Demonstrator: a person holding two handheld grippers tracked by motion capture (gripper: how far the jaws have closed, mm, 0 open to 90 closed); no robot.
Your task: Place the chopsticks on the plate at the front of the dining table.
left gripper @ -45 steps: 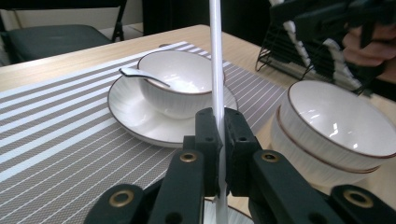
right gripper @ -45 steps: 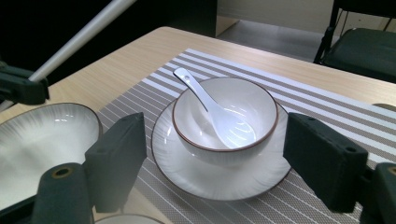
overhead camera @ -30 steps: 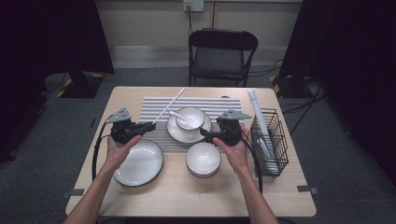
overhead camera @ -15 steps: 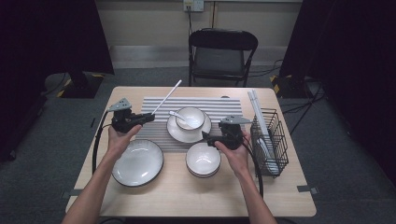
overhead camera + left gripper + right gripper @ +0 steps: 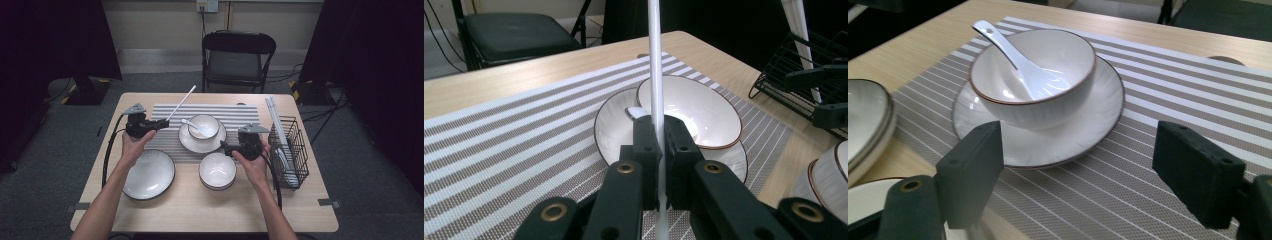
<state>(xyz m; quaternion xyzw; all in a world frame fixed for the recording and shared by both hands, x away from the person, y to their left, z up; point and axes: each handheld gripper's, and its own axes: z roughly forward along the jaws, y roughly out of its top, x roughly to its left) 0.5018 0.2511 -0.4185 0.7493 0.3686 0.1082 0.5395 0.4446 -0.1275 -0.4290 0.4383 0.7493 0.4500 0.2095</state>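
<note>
We take the striped mat (image 5: 200,117) as our landmark; it lies on the far half of the wooden table (image 5: 200,210). The black wire basket (image 5: 287,150) stands to the right of the mat, at the table's right edge, with long white sticks (image 5: 276,120) leaning in it. The large plate (image 5: 149,173) lies just in front of the mat's near left corner, and the empty bowl (image 5: 217,170) just in front of the mat's near edge, right of the plate. On the mat itself, right of its middle, a saucer (image 5: 189,142) carries a small bowl (image 5: 202,126), and a white spoon (image 5: 1015,57) rests in this bowl with its handle over the rim.

The white chopstick (image 5: 181,102) is the thing in work. It rises from the left part of the mat and slants up toward the mat's far edge, clear of the surface. The left gripper (image 5: 159,123) is closed on the lower end of it; in the left gripper view the stick (image 5: 655,60) stands straight between the two black jaws, which press it from both sides. The left hand (image 5: 132,142) holds this gripper over the mat's left edge, with the forearm coming up past the plate, and the jaws point toward the saucer.

The right gripper (image 5: 224,148) hovers at the mat's near right corner, beside the empty bowl. Its jaws stand wide apart with nothing between them, pointing toward the saucer. The right hand (image 5: 255,162) grips it from behind.
</note>
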